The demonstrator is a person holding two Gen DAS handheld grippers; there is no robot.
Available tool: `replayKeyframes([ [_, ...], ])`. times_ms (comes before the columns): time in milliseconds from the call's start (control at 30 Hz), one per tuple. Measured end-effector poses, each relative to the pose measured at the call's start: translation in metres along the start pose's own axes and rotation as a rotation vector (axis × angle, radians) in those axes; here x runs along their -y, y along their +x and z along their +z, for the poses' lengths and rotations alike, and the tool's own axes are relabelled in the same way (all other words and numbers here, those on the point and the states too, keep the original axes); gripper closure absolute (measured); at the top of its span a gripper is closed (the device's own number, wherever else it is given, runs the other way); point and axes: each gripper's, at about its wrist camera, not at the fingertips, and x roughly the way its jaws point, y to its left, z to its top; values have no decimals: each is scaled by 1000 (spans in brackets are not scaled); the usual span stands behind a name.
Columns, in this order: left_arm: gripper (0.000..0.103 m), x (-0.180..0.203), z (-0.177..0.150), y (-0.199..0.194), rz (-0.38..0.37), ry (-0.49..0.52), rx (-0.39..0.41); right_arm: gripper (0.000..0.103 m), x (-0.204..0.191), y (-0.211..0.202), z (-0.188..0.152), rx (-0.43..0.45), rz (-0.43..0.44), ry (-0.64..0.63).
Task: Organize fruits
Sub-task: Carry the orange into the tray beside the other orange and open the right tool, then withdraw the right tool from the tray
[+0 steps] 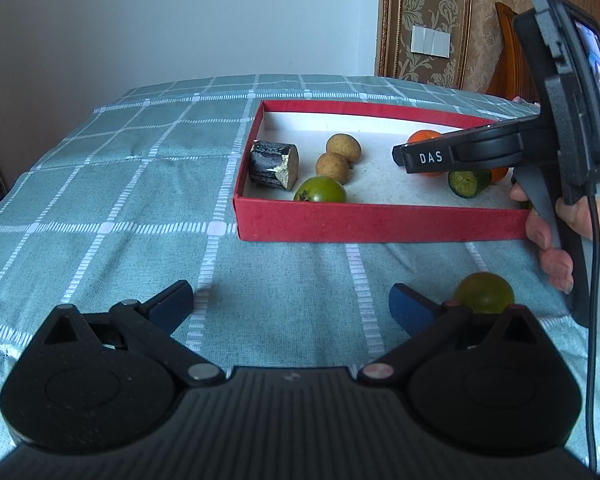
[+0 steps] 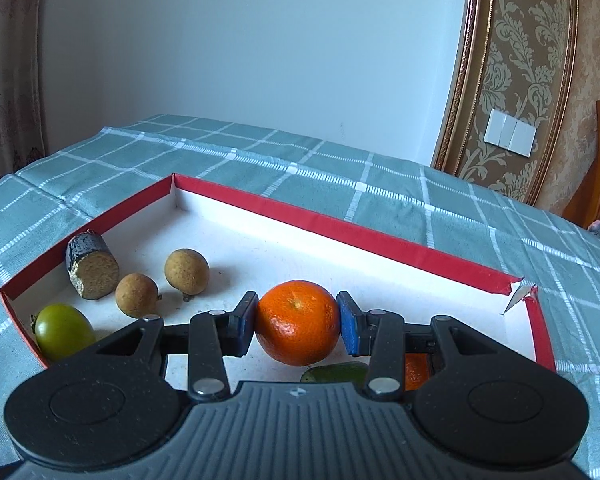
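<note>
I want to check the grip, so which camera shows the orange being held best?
The right wrist view: the orange sits centred and whole between the right gripper's blue fingers, over the red box. In the left wrist view, the gripper body hides all but the orange's top.
</note>
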Motion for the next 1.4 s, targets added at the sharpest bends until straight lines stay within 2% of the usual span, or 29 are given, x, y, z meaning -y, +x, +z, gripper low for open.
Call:
replayKeyframes([
  [667,0,0,0,0,0,0,0,60,1,-5,-5,-5,4,17],
  [800,0,0,0,0,-1,0,0,59,2,-9,-8,-5,-3,20],
  [967,0,0,0,0,-1,0,0,47,3,-17,-10,4,13,40],
  [1400,0,0,0,0,-1,0,0,46,14,-52,-20,42,17,84],
])
